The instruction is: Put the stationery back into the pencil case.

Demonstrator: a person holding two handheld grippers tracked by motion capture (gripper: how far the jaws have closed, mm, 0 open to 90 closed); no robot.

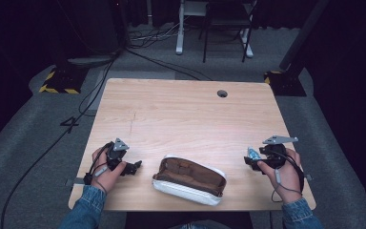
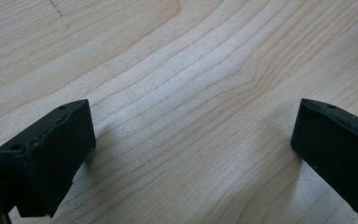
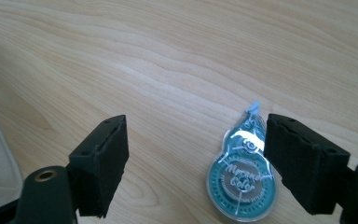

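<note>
High view: your right hand [image 1: 282,168] sits at the table's [image 1: 181,109] near right edge, well to the right of the open pouch [image 1: 189,180], with the right gripper [image 1: 250,160] pointing left toward that pouch. Its fingers [image 3: 100,163] stand wide apart and grip nothing. In the right gripper view the teal correction tape roller [image 3: 241,179] lies flat on the table between them, just beside the right-hand finger. Its clear case reads "Morandi Color". Your left hand [image 1: 104,168] rests on the table left of the pouch, the left gripper [image 1: 136,166] aimed at the pouch and near it. Its fingers [image 2: 51,154] are spread wide over bare wood, holding nothing.
</note>
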